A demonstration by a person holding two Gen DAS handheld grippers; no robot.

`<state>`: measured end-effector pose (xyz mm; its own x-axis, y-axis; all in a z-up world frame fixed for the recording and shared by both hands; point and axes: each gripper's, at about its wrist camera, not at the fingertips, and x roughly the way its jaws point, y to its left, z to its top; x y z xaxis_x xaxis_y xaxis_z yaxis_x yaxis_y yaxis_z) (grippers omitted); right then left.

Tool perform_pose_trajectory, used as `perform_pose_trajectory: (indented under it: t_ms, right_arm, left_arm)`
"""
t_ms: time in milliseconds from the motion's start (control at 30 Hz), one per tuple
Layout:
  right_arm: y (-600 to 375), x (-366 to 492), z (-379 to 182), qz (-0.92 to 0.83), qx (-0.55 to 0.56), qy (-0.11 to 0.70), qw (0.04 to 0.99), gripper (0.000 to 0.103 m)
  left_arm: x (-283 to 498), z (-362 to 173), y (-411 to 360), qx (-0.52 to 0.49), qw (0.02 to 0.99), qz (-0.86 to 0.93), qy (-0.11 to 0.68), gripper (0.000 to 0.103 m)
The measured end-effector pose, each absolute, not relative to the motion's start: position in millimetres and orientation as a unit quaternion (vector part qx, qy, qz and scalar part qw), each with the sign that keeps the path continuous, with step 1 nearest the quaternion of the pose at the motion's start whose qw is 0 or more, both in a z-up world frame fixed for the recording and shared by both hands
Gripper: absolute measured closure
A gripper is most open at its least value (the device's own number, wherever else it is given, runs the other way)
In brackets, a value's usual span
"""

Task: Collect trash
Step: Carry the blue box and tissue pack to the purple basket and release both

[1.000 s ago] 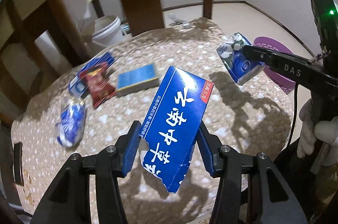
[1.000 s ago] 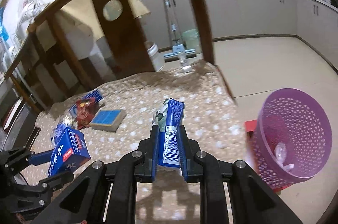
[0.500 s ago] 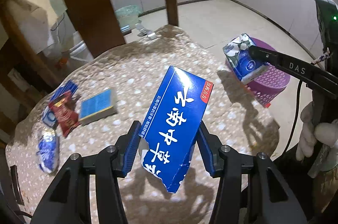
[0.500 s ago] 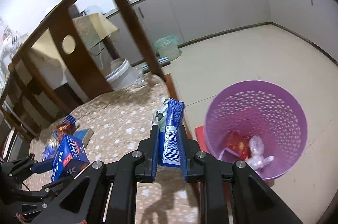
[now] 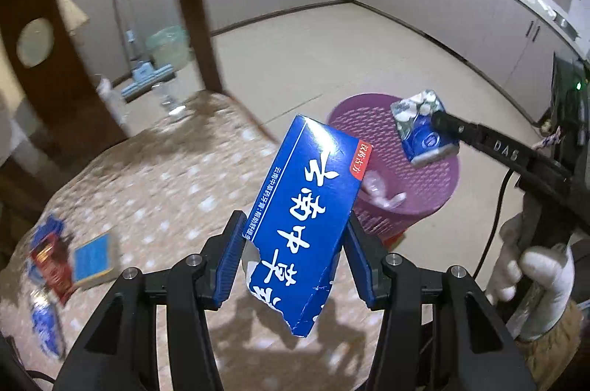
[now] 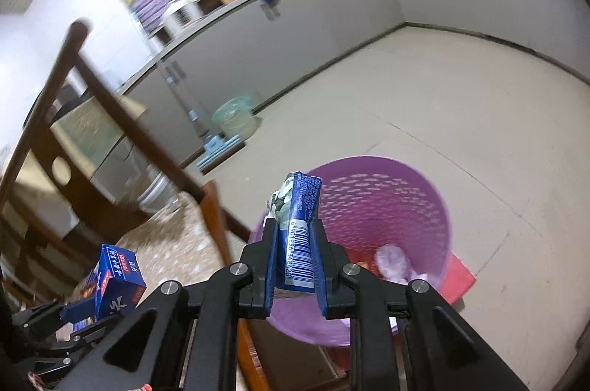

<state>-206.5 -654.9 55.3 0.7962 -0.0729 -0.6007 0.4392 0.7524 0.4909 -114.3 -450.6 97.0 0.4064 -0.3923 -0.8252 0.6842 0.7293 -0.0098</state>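
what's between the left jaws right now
A big blue carton, torn at its lower end, is clamped between the left gripper jaws, over the table edge. The left wrist view shows it best.

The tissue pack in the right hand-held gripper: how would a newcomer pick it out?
Find the purple perforated basket on the floor beside the table. Above its rim, the right hand-held gripper pinches a slim blue tissue pack, barcode showing; the blue box in the left hand-held gripper is wider, with white characters.

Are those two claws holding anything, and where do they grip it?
Left claw pinches the blue box near its torn lower end; right claw squeezes the tissue pack at its bottom.
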Motion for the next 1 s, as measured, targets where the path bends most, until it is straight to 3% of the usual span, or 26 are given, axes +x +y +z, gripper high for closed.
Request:
perform_pose_trajectory:
  t_ms: [267,367,433,467,733,1000]
  right_arm:
    - [-690.5,-212.9,35.4,-0.167,0.368,0.29,0.867,0.084]
    - [-694.9,-209.4,33.8,-0.187,0.368,0.289,0.864,0.079]
    - [-695.7,-208.7,32.5,-0.192,0.37,0.29,0.861,0.064]
    - [-694.9,-208.1,32.4,-0.193,0.369,0.291,0.861,0.062]
    - [-667.7,-188.2,41.4,-0.171,0.33,0.3,0.879,0.06]
    - [-602.0,-149.4,53.3,-0.114,0.266,0.312,0.905,0.048]
  left_arm:
    - [-92.7,79.3,-516.0,0.137,0.793,-0.369,0.465,0.052]
    - [-82.8,79.7,-531.7,0.118,0.788,-0.383,0.467,0.05]
    - [-79.0,81.4,-532.7,0.107,0.788,-0.383,0.47,0.042]
    - [-79.1,82.0,-530.9,0.103,0.789,-0.384,0.469,0.04]
    - [-95.9,78.6,-477.1,0.111,0.806,-0.349,0.465,0.036]
    - [-108.4,74.7,-393.7,0.089,0.824,-0.296,0.474,0.036]
